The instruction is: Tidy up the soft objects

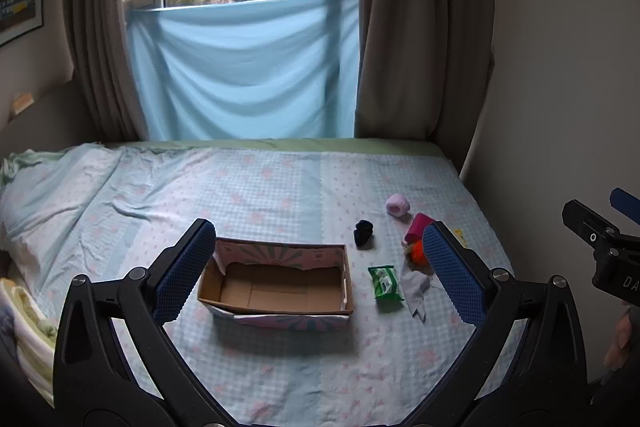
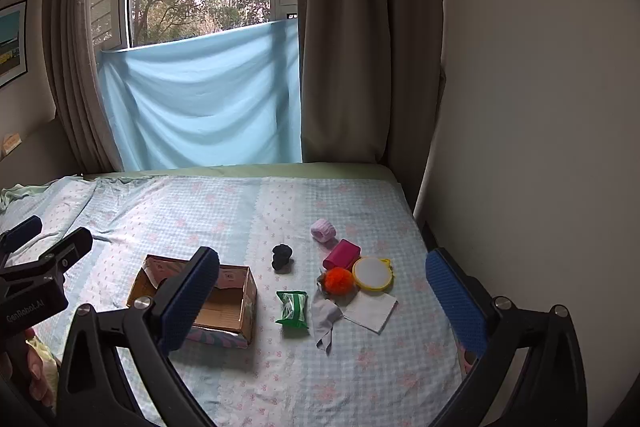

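Note:
An open cardboard box [image 1: 276, 287] [image 2: 224, 311] sits empty on the bed. To its right lie a green tissue pack [image 1: 385, 283] [image 2: 293, 308], a grey cloth [image 1: 416, 289] [image 2: 326, 317], an orange pom-pom [image 1: 416, 253] [image 2: 339, 280], a black soft lump [image 1: 363, 233] [image 2: 281, 257], a pink knitted roll [image 1: 398, 205] [image 2: 324, 230] and a magenta roll [image 1: 417, 227] [image 2: 342, 254]. My left gripper [image 1: 320, 273] is open above the box. My right gripper [image 2: 324, 299] is open above the pile, holding nothing.
A yellow-rimmed round mirror [image 2: 373, 273] and a white napkin [image 2: 370, 311] lie by the pile. The bed sheet [image 1: 240, 187] runs to a wall [image 2: 520, 147] on the right and curtains [image 1: 240, 67] behind. Rumpled bedding [image 1: 24, 307] lies at the left.

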Available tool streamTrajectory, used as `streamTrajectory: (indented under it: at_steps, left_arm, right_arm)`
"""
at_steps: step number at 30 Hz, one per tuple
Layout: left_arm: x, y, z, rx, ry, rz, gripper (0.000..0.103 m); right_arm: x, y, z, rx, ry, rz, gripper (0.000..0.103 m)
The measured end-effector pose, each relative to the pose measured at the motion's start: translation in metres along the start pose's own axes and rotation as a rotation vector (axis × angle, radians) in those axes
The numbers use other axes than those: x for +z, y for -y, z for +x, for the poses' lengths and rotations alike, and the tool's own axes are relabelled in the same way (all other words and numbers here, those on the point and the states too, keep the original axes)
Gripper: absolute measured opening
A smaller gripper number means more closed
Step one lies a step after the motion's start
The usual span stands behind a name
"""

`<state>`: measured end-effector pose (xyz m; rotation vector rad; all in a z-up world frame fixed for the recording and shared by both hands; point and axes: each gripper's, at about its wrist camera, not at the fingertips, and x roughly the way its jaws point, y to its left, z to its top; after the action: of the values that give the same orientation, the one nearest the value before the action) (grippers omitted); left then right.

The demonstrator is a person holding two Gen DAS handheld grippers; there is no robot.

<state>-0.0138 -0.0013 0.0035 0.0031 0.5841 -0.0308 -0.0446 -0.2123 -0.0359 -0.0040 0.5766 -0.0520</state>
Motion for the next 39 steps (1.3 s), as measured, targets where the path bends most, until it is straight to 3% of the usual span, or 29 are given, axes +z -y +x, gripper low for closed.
streamTrajectory:
  at_steps: [39]
  left_arm:
    - [0.007,-0.009,-0.001,0.006,0.015,-0.017,0.103]
  right_arm:
    - [-0.003,-0.003,0.004,0.014,0.017,0.005,0.103]
